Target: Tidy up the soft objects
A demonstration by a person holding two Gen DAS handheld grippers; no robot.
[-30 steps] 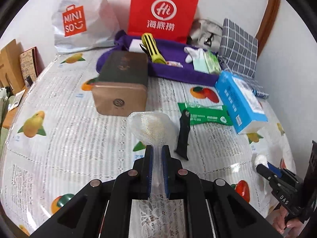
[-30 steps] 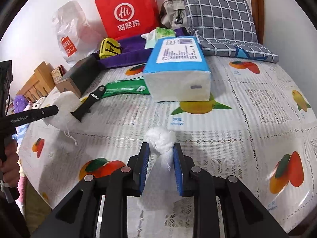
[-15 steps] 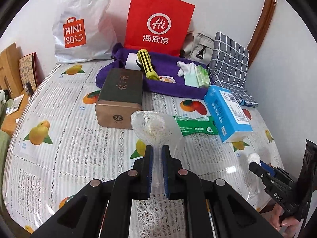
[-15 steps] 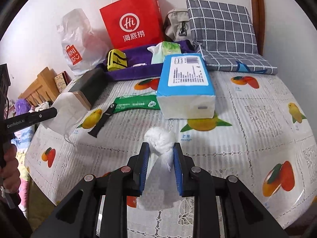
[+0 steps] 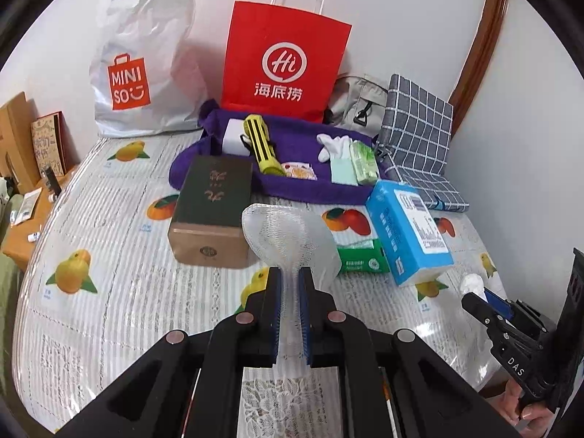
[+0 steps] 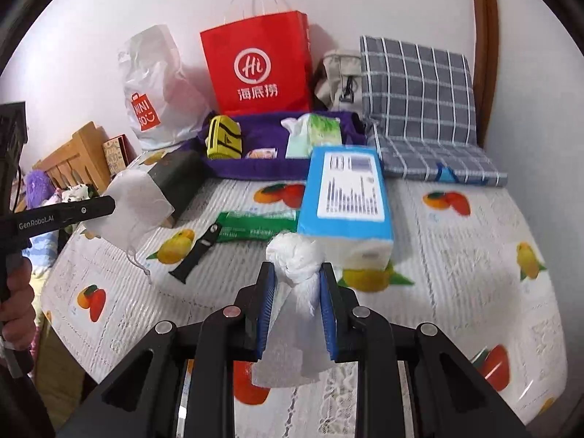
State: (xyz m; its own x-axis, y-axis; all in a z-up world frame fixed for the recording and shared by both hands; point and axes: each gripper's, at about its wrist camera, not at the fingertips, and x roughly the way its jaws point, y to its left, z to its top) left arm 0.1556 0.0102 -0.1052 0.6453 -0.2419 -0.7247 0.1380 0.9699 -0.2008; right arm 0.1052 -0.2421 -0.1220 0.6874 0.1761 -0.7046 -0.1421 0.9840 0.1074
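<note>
My left gripper [image 5: 290,277] is shut on a white mesh pouch [image 5: 288,237], which fans out above the fingertips. In the right wrist view that pouch [image 6: 135,204] hangs in the air at the left from the left gripper [image 6: 109,206], with a string dangling below it. My right gripper [image 6: 296,273] is shut on a knotted white cloth [image 6: 295,255], whose tail hangs down between the blue pads. The right gripper [image 5: 471,294] also shows at the lower right of the left wrist view. Both are held above the fruit-print bedcover [image 5: 109,273].
A purple fabric tray [image 5: 189,168] at the back holds a yellow item, white gloves and tissue packs. In front lie a dark box [image 5: 215,200], a blue tissue pack [image 5: 405,230], a green packet [image 5: 361,261] and a black strap [image 6: 197,255]. A red bag [image 5: 284,62], a white bag and a checked pillow [image 6: 419,84] line the wall.
Both grippers have risen with their loads still held. The bed and its objects look farther away and more of the wall shows.
</note>
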